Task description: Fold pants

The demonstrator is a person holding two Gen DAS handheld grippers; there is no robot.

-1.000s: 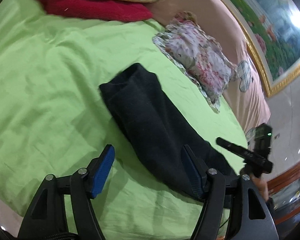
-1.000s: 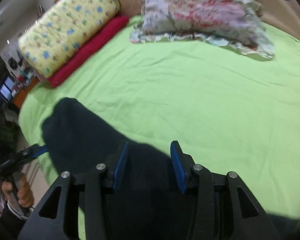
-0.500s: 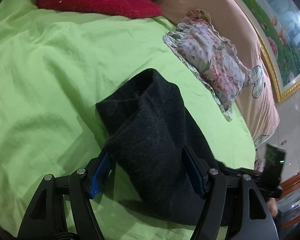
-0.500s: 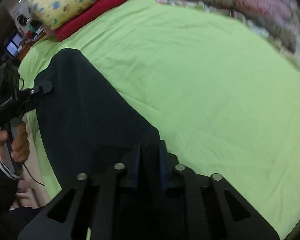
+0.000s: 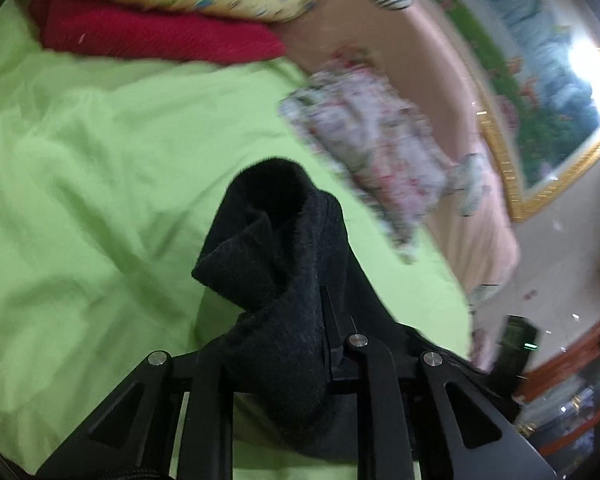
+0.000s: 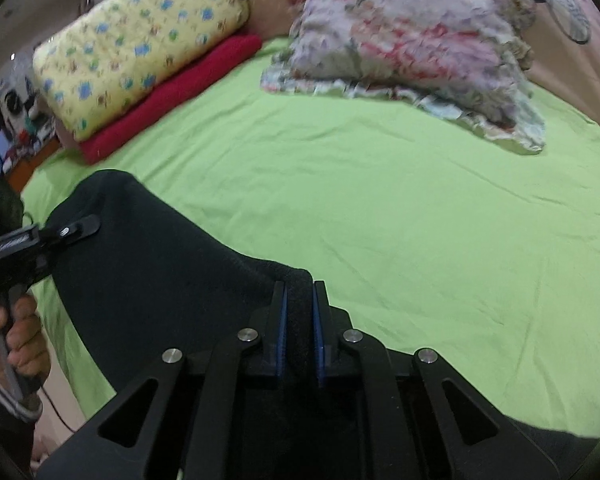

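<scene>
1. On green sheet [image 6: 400, 208]: black pants [image 6: 148, 264], one end bunched and lifted off bed, rest trailing across sheet toward near edge.
2. Left gripper [image 5: 324, 320] angled low over bed, pointing toward headboard [image 5: 428, 68]; clamped on a gathered fold of pants [image 5: 276, 248], fabric draped over left finger and hiding it, right finger [image 5: 330, 320] pressed tight against cloth.
3. From right wrist view: left gripper [image 6: 70, 230] at far left, gripped by a bare hand [image 6: 20, 340], its tip lying on the pants' far edge.
4. Right gripper [image 6: 299, 316] held level over near edge of bed, aimed at pillows; pinching the pants' edge, blue pads [image 6: 283, 328] close together with only the cloth's thickness between them.
5. Beyond pants: yellow pillow [image 6: 140, 48] stacked on red blanket [image 6: 180, 92] at left of headboard, floral pillow [image 6: 412, 48] at right, both well apart from pants.
6. Framed picture [image 5: 540, 92] on wall above headboard, blurred in left wrist view.
</scene>
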